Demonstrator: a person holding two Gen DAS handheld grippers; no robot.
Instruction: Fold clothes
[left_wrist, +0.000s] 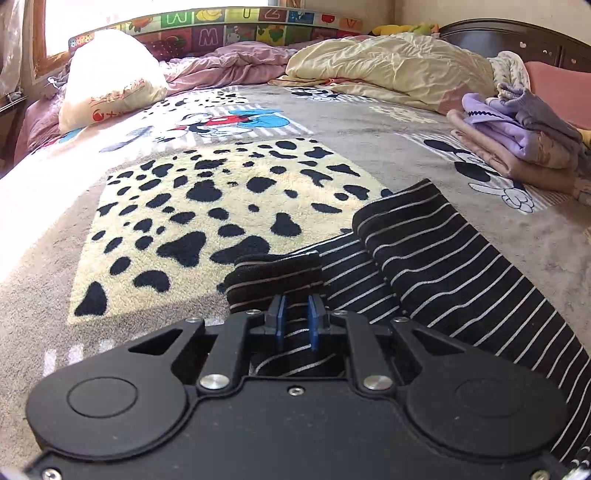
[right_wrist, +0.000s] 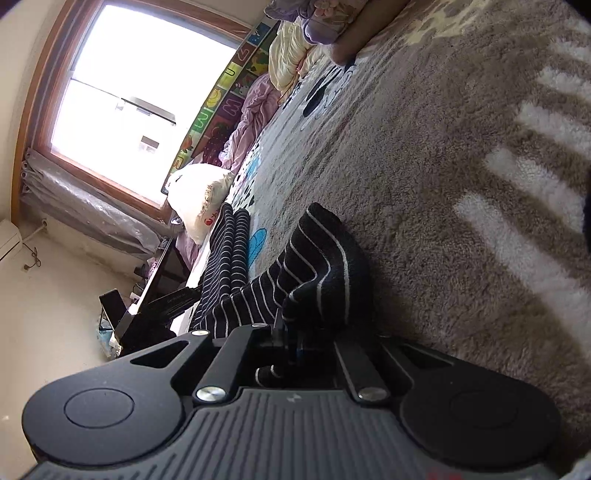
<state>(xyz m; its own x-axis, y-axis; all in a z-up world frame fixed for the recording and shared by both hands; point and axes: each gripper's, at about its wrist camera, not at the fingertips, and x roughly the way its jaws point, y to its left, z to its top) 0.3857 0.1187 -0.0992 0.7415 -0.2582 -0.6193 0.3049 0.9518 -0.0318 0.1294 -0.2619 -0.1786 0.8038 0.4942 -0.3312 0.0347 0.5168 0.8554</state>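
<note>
Plainly soft and limp, the black striped garment (left_wrist: 461, 258) lies part-doubled on the bed (left_wrist: 369, 122), one edge pinched in the left tongs (left_wrist: 295, 314) and another clamped in the right tongs (right_wrist: 291, 332), so it will likely sag unless taken at hems or corners.

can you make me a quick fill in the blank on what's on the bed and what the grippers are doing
1. The left gripper and the right gripper are each shut on a black garment with thin ____ stripes.
2. The patch of bed blanket ahead of the left gripper is cream with black ____.
3. The stack of folded clothes at the right of the left wrist view has a ____ piece on top.

Missing words: white; spots; purple
</note>
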